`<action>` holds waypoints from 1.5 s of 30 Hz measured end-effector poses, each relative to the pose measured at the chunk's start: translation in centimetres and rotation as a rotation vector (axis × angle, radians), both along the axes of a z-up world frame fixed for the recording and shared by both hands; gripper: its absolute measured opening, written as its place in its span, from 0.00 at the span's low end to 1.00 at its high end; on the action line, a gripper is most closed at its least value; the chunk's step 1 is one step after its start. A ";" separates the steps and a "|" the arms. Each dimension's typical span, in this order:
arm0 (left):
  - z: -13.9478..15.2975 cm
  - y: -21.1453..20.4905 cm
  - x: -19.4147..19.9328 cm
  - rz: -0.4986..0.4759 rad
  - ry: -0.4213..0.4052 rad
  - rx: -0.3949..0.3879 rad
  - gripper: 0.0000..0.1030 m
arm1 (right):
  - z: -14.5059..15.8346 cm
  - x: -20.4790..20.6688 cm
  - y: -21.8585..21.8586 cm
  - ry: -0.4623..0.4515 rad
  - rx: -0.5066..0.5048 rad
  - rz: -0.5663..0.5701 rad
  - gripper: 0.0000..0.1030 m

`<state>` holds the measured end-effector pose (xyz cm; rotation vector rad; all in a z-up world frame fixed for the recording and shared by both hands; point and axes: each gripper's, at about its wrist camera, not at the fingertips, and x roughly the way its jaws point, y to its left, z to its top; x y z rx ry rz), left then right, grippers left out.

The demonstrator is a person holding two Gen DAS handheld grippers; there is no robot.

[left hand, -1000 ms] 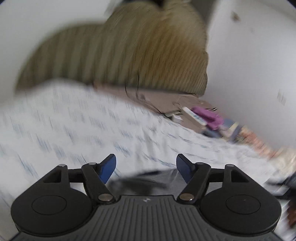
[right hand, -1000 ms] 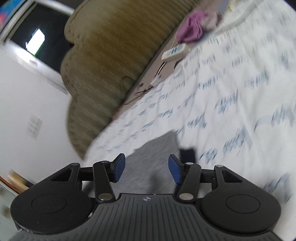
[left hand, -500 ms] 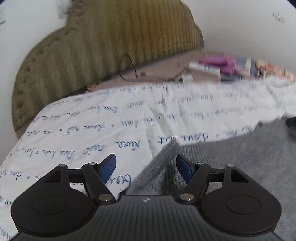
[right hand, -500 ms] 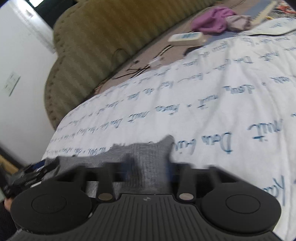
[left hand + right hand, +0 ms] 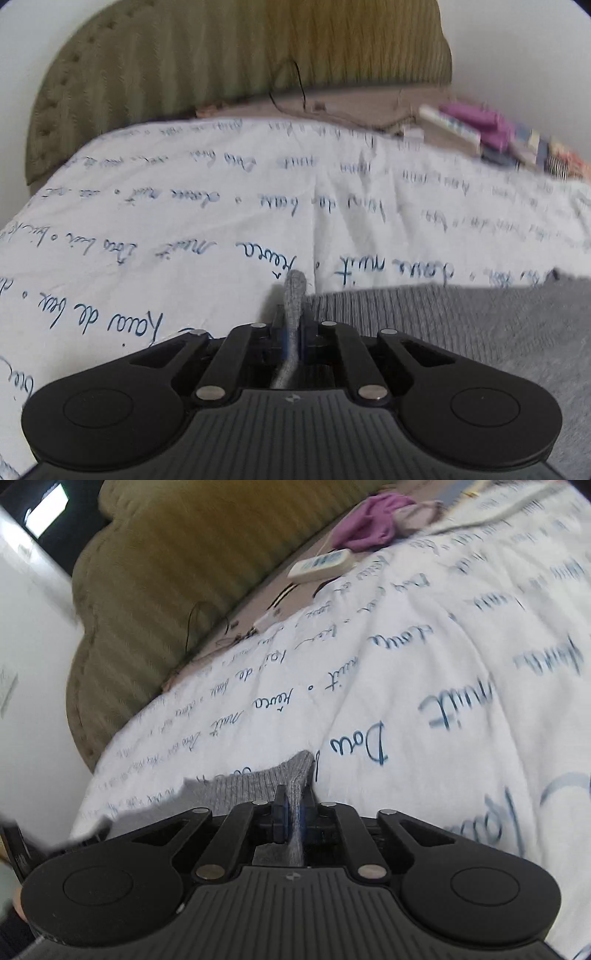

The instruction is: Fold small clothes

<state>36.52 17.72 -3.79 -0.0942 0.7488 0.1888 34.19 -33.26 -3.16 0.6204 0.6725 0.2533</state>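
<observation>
In the left wrist view my left tool [image 5: 291, 338] had just clamped onto a corner of the grey knit garment [image 5: 461, 325], which lay on the bed [image 5: 184, 221] to the near right. That thin pinch could slip if I lifted fast. Half a second earlier those jaws stood apart. In the right wrist view my right tool [image 5: 293, 818] gripped the grey knit garment's [image 5: 255, 782] other near corner, its jaws apart a second earlier.

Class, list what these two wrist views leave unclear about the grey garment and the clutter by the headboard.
- Grey garment: its type; left wrist view cuts it at the right edge, and the left gripper covers its near part.
- Pinched corner: right gripper hides the rest.
- Clutter: blurred.
- Remote: buttons too small.
</observation>
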 end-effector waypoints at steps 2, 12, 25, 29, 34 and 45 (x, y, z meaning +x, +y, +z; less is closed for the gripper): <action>0.9 0.3 -1.1 0.023 0.006 -0.026 0.30 | 0.4 -0.9 -0.3 -0.004 0.041 -0.039 0.44; 3.2 3.2 -25.6 0.401 -0.388 -0.480 0.69 | 4.3 -20.8 -1.9 -0.154 0.113 -0.034 0.66; -2.5 -1.6 -28.5 0.364 -0.265 -0.807 0.85 | 0.2 -25.0 3.3 0.037 0.281 -0.118 0.72; -2.5 -1.7 -26.5 0.366 -0.272 -0.754 0.85 | 0.2 -22.0 4.9 0.016 0.350 -0.166 0.76; -2.3 -2.7 -25.2 0.395 -0.265 -0.640 0.85 | -0.4 -19.9 6.9 0.003 0.334 -0.229 0.45; -3.5 -1.6 -25.3 0.531 -0.228 -0.697 0.06 | -2.8 -20.2 7.0 -0.032 0.338 -0.286 0.06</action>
